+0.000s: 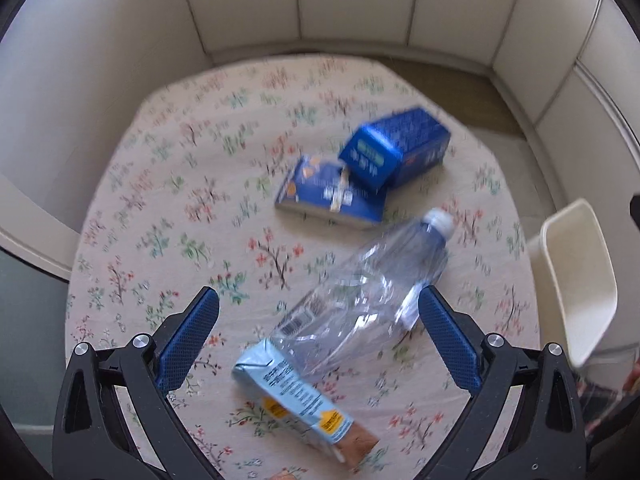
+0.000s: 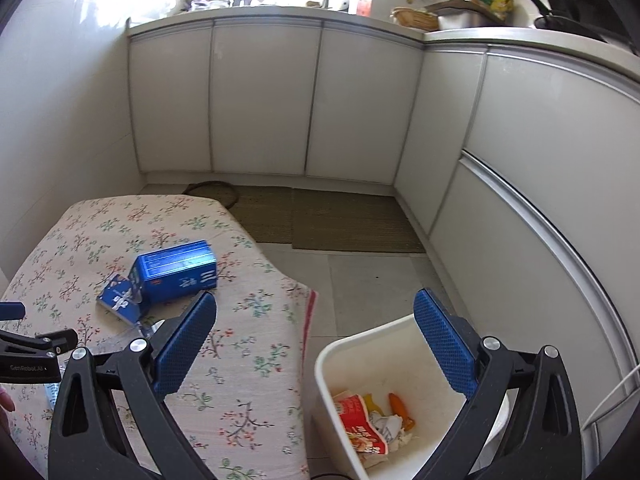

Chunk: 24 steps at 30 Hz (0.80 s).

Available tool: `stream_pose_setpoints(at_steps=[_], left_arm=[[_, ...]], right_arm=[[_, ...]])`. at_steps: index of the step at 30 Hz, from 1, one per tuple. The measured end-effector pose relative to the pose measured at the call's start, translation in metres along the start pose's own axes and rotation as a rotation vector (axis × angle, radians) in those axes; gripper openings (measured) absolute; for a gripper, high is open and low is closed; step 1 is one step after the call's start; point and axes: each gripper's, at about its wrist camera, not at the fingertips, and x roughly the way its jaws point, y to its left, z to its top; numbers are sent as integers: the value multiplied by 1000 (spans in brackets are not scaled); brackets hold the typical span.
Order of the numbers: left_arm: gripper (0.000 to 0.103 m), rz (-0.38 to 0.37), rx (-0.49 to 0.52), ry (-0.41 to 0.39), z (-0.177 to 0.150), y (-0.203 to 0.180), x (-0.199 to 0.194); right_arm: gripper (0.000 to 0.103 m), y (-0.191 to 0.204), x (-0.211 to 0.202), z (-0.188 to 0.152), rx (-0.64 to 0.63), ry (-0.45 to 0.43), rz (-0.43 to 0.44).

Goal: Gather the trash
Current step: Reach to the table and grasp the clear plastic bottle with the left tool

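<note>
On the floral tablecloth (image 1: 168,208) lie a clear plastic bottle (image 1: 368,280) with a white cap, a light-blue drink carton (image 1: 300,400), a flat dark-blue carton (image 1: 328,196) and a blue box (image 1: 400,144). My left gripper (image 1: 318,336) hovers open over the bottle and the light-blue carton, touching neither. My right gripper (image 2: 316,340) is open and empty above the edge of the white bin (image 2: 360,360), which holds a red wrapper (image 2: 360,424) and paper scraps. The blue box (image 2: 180,268) and flat carton (image 2: 120,300) also show in the right wrist view.
The white bin (image 1: 576,280) stands on the floor right of the table. White cabinet doors (image 2: 264,100) wrap around the back and right. Brown mats (image 2: 340,220) lie on the grey tiled floor. The left gripper's body (image 2: 32,356) enters at the left edge.
</note>
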Motion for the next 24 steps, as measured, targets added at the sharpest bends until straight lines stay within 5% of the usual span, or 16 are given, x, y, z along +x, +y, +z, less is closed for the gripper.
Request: stream_pose_setpoints(at_steps=[3, 12, 19, 20, 24], left_arm=[[96, -17, 88, 88, -5, 1, 13], [96, 7, 392, 157, -8, -47, 41], [96, 12, 467, 225, 5, -81, 83], [94, 27, 468, 234, 7, -80, 89], [53, -42, 388, 244, 15, -62, 94]], right_arm=[[96, 10, 6, 2, -3, 15, 27], [96, 7, 18, 6, 45, 26, 24], [96, -29, 29, 4, 157, 72, 6], [96, -31, 30, 3, 163, 77, 20], [96, -25, 38, -1, 173, 130, 139]])
